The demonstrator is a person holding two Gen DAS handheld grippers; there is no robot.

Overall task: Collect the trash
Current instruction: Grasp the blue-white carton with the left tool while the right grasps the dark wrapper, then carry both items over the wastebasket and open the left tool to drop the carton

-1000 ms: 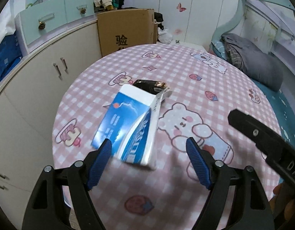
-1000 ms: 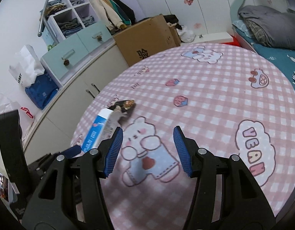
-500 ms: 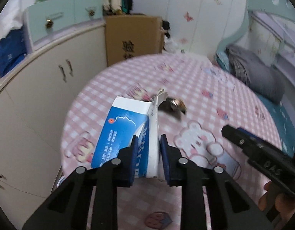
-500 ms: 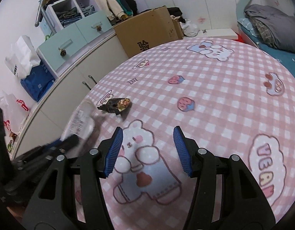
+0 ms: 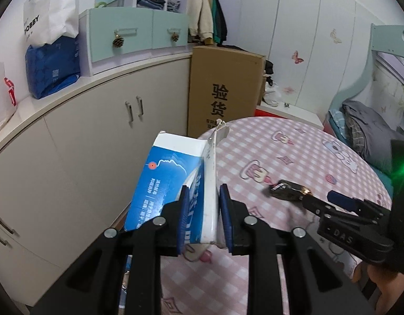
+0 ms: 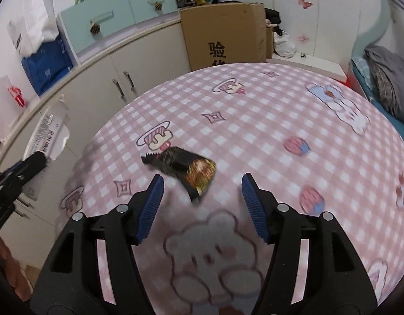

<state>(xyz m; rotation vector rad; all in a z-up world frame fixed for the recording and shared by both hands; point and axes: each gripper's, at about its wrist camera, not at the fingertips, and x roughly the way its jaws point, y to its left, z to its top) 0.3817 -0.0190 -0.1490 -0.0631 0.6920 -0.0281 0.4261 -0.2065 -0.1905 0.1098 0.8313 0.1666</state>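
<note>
My left gripper [image 5: 204, 218] is shut on a flattened blue and white carton [image 5: 173, 183], held up off the round table [image 5: 293, 144] at its left edge. The carton's white barcode side [image 6: 48, 134] shows at the far left in the right wrist view. A crumpled black and gold wrapper [image 6: 184, 166] lies on the pink checked cloth. My right gripper [image 6: 202, 202] hovers just in front of it with its jaws opening; the wrapper's near tip lies between the fingertips, and the pads do not touch it. In the left wrist view the right gripper [image 5: 330, 199] points at the wrapper [image 5: 289, 191].
A tall cardboard box [image 5: 223, 92] stands behind the table. White cupboards [image 5: 96, 136] curve along the left, with a blue pack [image 5: 53, 65] and white bags on top. A bed with grey bedding [image 5: 370, 128] lies to the right.
The left gripper closed on the carton and lifted it left off the table. The right gripper moved left to the wrapper and its jaws widened.
</note>
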